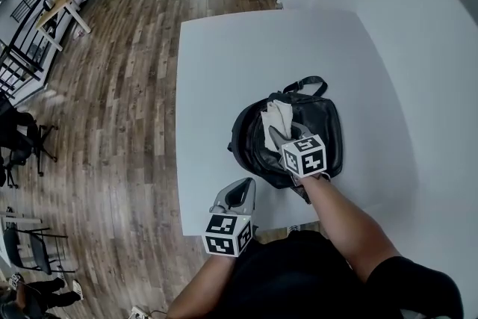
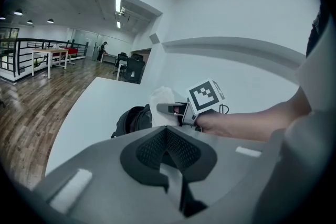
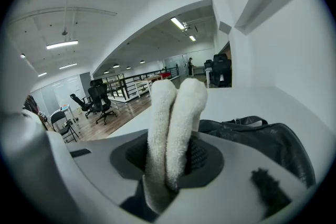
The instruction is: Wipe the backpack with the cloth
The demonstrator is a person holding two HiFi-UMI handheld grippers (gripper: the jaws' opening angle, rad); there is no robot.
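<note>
The right gripper (image 1: 284, 137) reaches over the black leather backpack (image 1: 323, 125), which lies flat near the middle of the white desk (image 1: 224, 63), a little toward its near edge. Its jaws are clamped tight on a folded white terry cloth (image 1: 278, 116), and the cloth's free end seems to rest on the bag's upper left part. The left gripper (image 1: 237, 195) sits at the desk's near edge, left of the backpack and apart from it, jaws pressed together with nothing between them.
</note>
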